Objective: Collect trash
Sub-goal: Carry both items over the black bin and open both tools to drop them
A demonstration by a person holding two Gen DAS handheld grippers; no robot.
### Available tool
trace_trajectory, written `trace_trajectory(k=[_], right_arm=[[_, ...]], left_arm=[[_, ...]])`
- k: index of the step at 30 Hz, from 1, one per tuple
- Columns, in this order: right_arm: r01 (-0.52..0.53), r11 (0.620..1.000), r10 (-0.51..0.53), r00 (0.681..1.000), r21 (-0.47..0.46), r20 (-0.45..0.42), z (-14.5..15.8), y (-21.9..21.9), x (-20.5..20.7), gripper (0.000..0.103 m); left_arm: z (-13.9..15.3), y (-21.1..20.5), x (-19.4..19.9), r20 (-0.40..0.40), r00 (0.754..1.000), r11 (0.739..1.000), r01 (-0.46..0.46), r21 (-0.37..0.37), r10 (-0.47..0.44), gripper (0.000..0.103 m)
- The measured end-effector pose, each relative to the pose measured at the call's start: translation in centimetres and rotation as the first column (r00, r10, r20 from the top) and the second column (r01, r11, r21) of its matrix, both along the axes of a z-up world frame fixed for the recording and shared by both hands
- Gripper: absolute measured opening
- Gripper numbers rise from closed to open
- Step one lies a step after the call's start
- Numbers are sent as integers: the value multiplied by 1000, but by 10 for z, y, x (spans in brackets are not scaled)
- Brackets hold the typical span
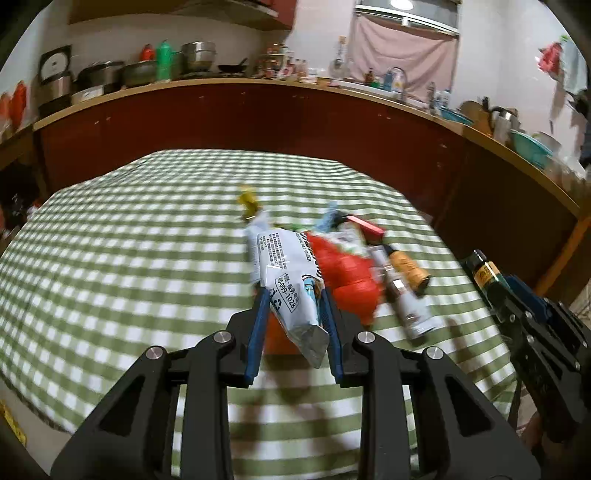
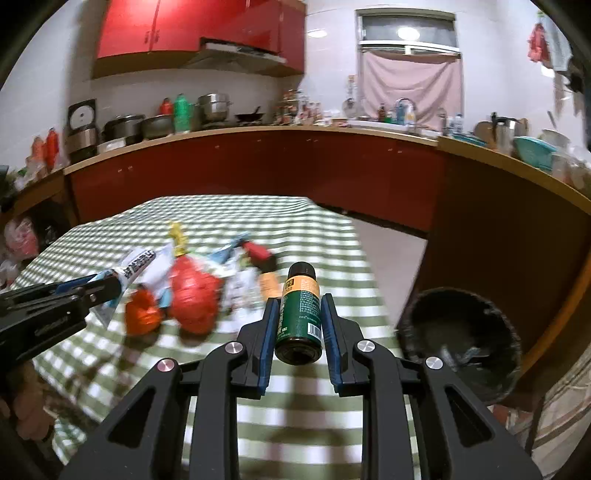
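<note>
green checked tablecloth (image 2: 314,229) under trash; red kitchen cabinets (image 2: 258,162) behind.

We find both wrist views close above the table (image 1: 110,229), angled down toward the counter (image 2: 258,155); both share the trash pile (image 1: 343,273).

Tablecloth (image 1: 110,258): green and white check. Left gripper (image 1: 291,295): black frame, blue finger pads. Packet (image 1: 284,288) in it: white and grey with black print and a light blue strip. Right gripper (image 2: 299,306): same black frame, blue pads. Bottle (image 2: 298,314) in it: dark green body, yellow-orange label band, black cap, white barcode patch. Crumpled bag (image 2: 194,295): red. Smaller wad (image 2: 142,314) beside it: orange-red. Small bottle (image 1: 408,273) on the cloth: orange label. Bin (image 2: 461,332): black. Counter fronts (image 2: 258,162): dark red, pale wooden top. Wall cupboards (image 2: 184,26): bright red. Window curtain (image 2: 410,85): pink.
</note>
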State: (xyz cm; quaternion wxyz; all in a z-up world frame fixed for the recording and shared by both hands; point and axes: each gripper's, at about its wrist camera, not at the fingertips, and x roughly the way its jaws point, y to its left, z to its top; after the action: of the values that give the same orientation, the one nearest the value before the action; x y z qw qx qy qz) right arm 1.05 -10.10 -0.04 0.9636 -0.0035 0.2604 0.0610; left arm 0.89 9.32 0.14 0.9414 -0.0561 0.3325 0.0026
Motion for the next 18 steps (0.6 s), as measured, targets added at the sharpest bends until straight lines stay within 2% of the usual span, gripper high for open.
trace_trajectory(k=[11,18], right_arm=[[173,985,-173,984,-3,33,1,-89,19,25],[249,969,-249,968,7,15,-15,-141,32,25]], left_arm=[[5,-107,42,11,983,983,180,25,-181,28],[-6,-177,68,-14,963,962,269,40,-269,28]])
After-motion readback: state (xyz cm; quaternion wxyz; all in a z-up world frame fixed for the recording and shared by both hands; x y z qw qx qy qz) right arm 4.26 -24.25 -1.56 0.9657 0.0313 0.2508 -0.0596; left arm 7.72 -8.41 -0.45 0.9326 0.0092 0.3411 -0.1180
